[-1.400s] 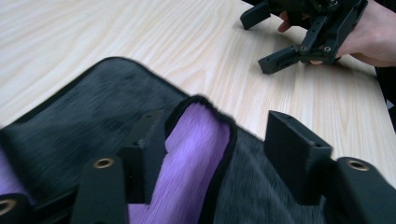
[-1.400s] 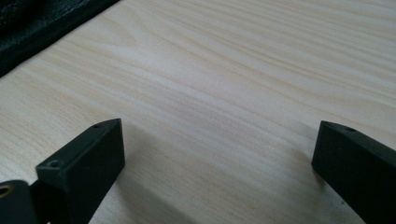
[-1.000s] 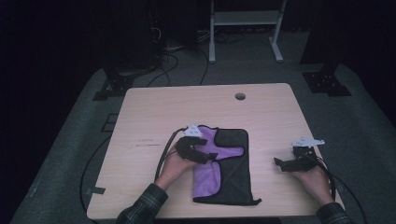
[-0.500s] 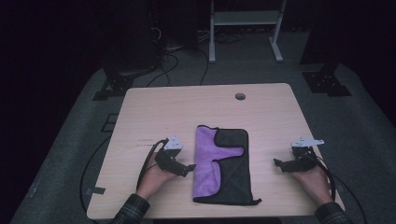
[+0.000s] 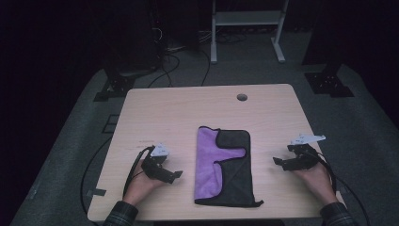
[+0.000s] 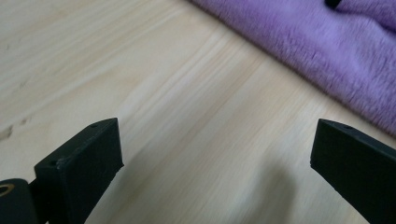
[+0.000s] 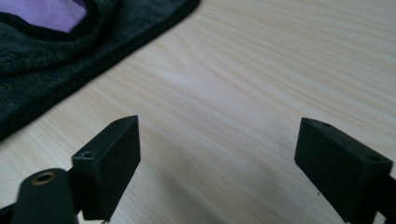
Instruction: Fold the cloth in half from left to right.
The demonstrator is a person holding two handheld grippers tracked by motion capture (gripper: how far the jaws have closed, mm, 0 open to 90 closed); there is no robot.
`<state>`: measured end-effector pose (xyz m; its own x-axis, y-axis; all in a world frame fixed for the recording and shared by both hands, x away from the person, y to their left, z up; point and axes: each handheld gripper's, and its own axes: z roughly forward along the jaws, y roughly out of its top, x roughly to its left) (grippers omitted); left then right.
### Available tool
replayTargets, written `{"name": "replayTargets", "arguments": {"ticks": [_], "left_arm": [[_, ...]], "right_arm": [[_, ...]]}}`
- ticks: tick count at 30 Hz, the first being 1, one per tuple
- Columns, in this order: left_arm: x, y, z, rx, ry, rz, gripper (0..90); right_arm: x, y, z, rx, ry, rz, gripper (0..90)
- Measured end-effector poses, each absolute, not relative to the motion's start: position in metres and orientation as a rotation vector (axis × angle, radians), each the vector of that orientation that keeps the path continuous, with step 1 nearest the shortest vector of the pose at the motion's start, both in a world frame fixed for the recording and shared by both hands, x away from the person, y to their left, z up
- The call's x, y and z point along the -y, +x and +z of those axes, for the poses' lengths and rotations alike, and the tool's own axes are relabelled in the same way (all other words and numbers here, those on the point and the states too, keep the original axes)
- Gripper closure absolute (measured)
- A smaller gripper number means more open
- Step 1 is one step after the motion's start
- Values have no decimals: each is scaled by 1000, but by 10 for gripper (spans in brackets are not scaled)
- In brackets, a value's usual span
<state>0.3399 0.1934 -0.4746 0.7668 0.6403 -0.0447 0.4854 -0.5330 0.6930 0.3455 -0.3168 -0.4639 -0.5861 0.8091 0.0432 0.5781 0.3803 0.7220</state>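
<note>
Cloth [image 5: 225, 165] folded on the desk [image 5: 179, 113]
Left gripper [image 5: 173, 173] and right gripper [image 5: 278, 161] flank it, jaws wide apart, holding nothing

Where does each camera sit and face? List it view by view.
High view: above the person's side, looking forward and down at the table, cloth, both hands and grippers.
Left gripper view: on the left gripper, facing the cloth's purple edge between open jaws.
Right gripper view: on the right gripper, facing its dark edge.
All share the cloth.

no readable text, labels, brands, numbers or signs anywhere
</note>
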Motion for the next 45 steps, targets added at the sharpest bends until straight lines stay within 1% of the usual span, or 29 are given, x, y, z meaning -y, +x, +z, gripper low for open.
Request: {"name": "replayTargets", "arguments": {"ticks": [2, 6, 8, 14, 17, 19, 21, 34, 37, 45], "left_arm": [[-196, 340, -477, -829, 2266, 273, 4], [-201, 338, -480, -808, 2245, 290, 0], [-202, 337, -483, -788, 2245, 348, 0], [-202, 336, -484, -819, 2235, 363, 0], [-201, 337, -484, -827, 2231, 365, 0], [-201, 338, -483, -835, 2232, 369, 0], [-201, 340, -484, -855, 2219, 378, 0], [-200, 341, -483, -855, 2224, 378, 0], [-200, 341, -483, -853, 2225, 376, 0], [-200, 341, -484, -854, 2223, 376, 0]], "right_arm": [[314, 347, -460, -2325, 1202, 1039, 148], [308, 352, -452, -2330, 1179, 1063, 160], [303, 354, -449, -2334, 1154, 1072, 207], [286, 361, -440, -2354, 1104, 1087, 229], [281, 363, -438, -2352, 1084, 1127, 297], [276, 366, -437, -2375, 1090, 1131, 297], [272, 368, -436, -2375, 1077, 1145, 322], [247, 384, -426, -2372, 1013, 1243, 413], [236, 389, -425, -2392, 1001, 1254, 416], [207, 396, -427, -2422, 935, 1280, 466]]}}
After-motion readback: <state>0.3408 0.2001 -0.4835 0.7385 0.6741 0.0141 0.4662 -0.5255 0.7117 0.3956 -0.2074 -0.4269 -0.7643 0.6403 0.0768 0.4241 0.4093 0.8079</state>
